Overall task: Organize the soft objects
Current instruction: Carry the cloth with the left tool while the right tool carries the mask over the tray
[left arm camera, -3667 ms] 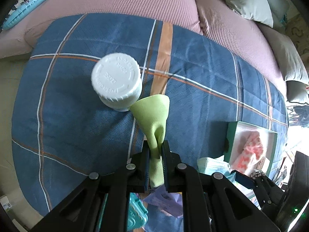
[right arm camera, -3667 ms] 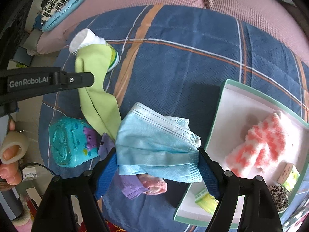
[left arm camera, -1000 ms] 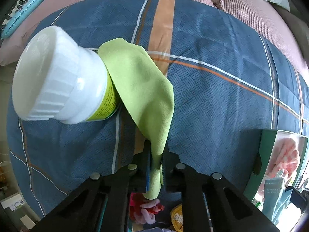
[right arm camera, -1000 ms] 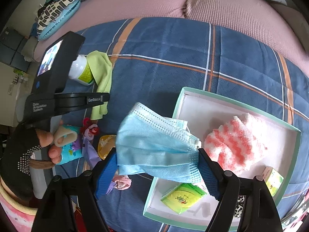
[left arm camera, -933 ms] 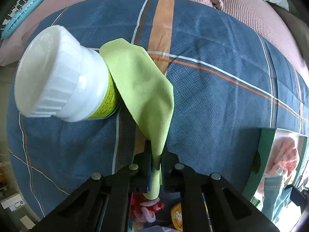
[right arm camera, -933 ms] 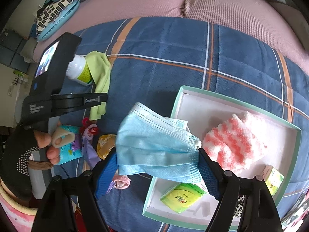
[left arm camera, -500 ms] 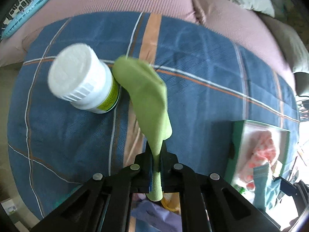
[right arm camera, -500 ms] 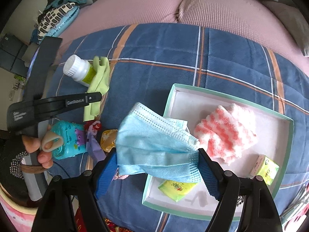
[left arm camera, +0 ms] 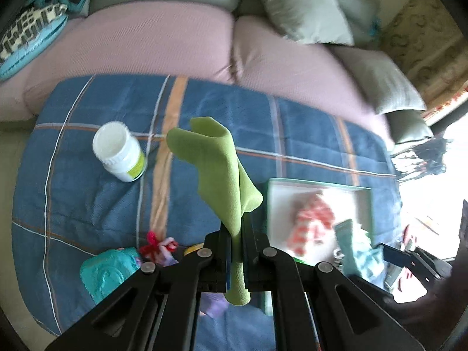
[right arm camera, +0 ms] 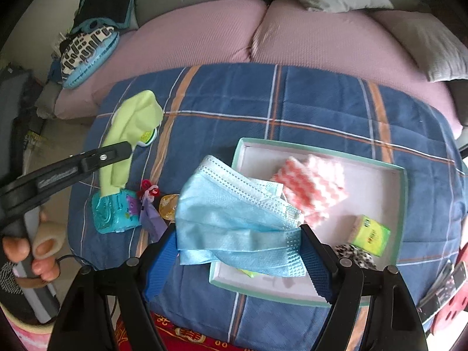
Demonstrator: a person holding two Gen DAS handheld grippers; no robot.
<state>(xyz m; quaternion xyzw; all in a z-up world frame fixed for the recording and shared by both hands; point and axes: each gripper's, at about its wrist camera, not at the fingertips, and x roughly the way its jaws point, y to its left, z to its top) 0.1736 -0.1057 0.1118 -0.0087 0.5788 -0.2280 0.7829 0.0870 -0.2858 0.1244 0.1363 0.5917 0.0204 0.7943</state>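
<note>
My left gripper (left arm camera: 237,228) is shut on a lime green cloth (left arm camera: 222,169) and holds it high above the blue plaid blanket (left arm camera: 87,199); the cloth also shows in the right wrist view (right arm camera: 131,125). My right gripper (right arm camera: 238,242) is shut on a light blue face mask (right arm camera: 234,216), hanging over the near left corner of the white tray with a green rim (right arm camera: 400,204). A pink and white cloth (right arm camera: 313,181) lies in the tray, which also shows in the left wrist view (left arm camera: 318,182).
A white pill bottle (left arm camera: 118,150) stands on the blanket at left. A teal toy (right arm camera: 115,213), a red and pink trinket (right arm camera: 149,191), a purple piece (right arm camera: 152,219) and a yellow item (right arm camera: 168,203) lie near the front left. A green packet (right arm camera: 370,234) sits in the tray.
My left gripper has lifted the green cloth clear of the bottle and moved back and right toward the tray. My right gripper has risen with the mask, still over the tray's corner.
</note>
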